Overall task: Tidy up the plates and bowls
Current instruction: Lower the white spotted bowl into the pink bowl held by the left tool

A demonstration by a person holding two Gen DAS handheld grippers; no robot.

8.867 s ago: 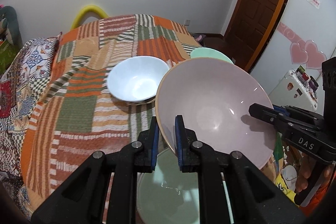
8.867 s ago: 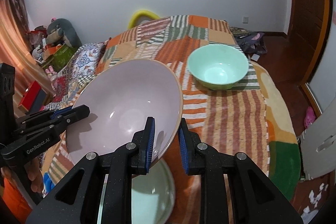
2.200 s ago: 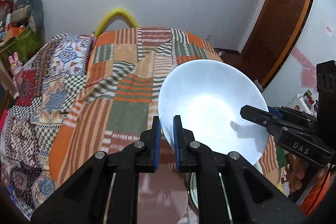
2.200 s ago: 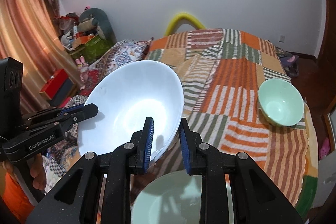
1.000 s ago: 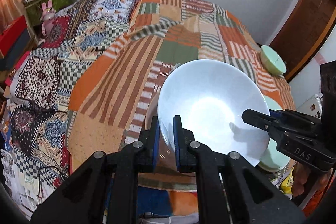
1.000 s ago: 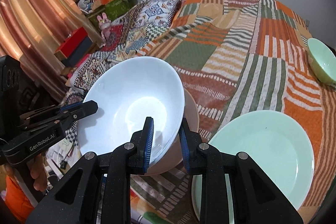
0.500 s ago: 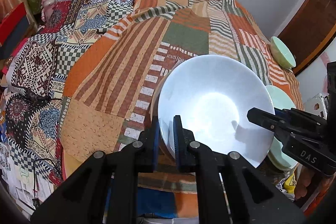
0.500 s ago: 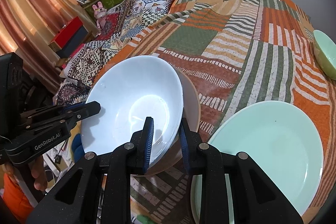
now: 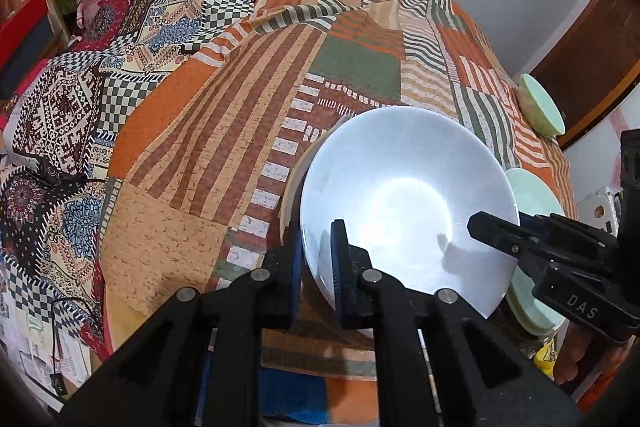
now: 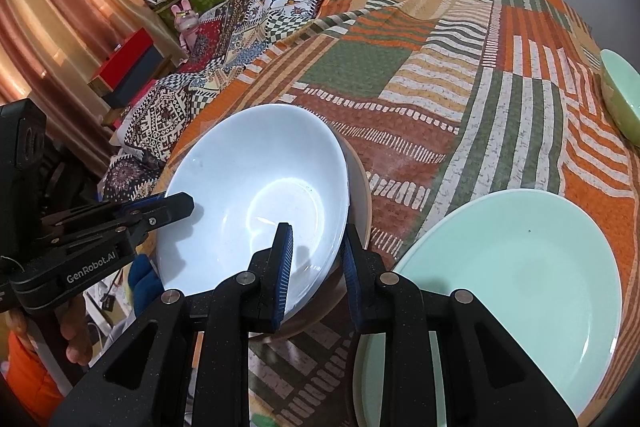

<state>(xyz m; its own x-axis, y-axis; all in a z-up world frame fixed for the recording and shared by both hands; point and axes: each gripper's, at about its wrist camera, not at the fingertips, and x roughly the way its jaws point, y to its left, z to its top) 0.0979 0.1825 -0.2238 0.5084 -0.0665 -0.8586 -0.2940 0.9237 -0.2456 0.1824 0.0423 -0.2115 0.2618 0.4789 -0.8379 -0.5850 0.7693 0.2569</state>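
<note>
A white bowl (image 9: 404,203) (image 10: 248,195) sits nested inside a pinkish-beige bowl (image 10: 358,187) (image 9: 292,183) near the front edge of the patchwork-covered table. My left gripper (image 9: 318,259) is shut on the white bowl's near-left rim. My right gripper (image 10: 316,259) straddles the opposite rim with its jaws spread apart. A pale green plate (image 10: 520,279) (image 9: 532,195) lies to the right of the bowls. A small green bowl (image 10: 620,103) (image 9: 540,105) stands at the far right.
The patchwork cloth (image 9: 240,95) covers the table and slopes off toward a patterned bedspread (image 9: 60,107) on the left. A shelf with toys and boxes (image 10: 160,11) stands at the far left. A brown door (image 9: 592,39) is at the right.
The white bowl came down from mid-air into the pinkish-beige bowl. My right gripper's jaws have opened off its rim; my left gripper still clamps it.
</note>
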